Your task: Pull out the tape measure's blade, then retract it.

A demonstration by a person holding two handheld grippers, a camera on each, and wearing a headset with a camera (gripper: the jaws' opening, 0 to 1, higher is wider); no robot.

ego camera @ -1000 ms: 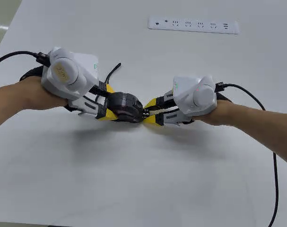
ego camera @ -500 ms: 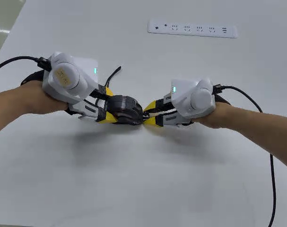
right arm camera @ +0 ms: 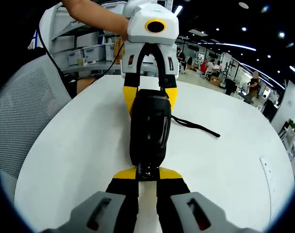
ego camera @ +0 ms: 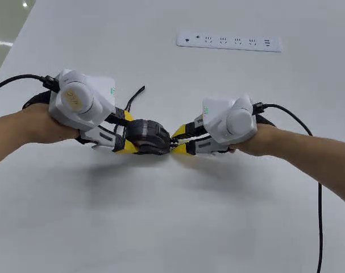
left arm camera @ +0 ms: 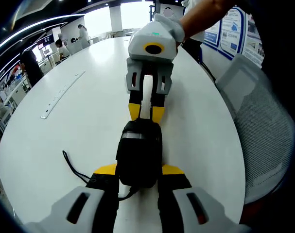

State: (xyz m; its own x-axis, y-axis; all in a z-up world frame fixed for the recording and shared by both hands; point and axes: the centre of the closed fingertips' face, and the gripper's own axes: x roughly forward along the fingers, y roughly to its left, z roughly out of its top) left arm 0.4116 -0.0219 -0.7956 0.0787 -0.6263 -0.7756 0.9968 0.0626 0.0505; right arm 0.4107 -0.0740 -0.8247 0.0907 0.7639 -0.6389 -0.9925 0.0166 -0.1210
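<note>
Head view, table (ego camera: 161, 227) white and bare apart from a power strip (ego camera: 229, 41) at upper centre of the frame.

Tape measure (ego camera: 148, 135): black case, at the centre of the frame, just left of the middle, between the two tools. Whether it rests on the table or hangs just above it, I cannot tell. Its black wrist strap (ego camera: 137, 94) trails toward the upper left.

Left gripper (ego camera: 128, 132): jaws clamped on the case, one yellow pad on each side (the left gripper view confirms this, case (left arm camera: 140, 155) seated between the tips (left arm camera: 140, 171)).

Right gripper (ego camera: 177, 141): jaws drawn nearly together at the case's mouth. In the right gripper view the end hook (right arm camera: 146, 170) sits between the tips (right arm camera: 147, 174), so I read it as pinched. No length of blade visible outside the case yet.

Handling, my estimate:
- Case is rigid and compact, and likely smooth plastic or rubber, so the side grip should be firm. It may twist if the pull runs off axis.
- Blade is thin sprung steel, stiff along its curve, and it kinks if bent sideways.
- Hook is small and slippery. Take it squarely and pull straight away from the mouth.
- Spring return can be sharp. Guide the hook back, don't release it free.
</note>
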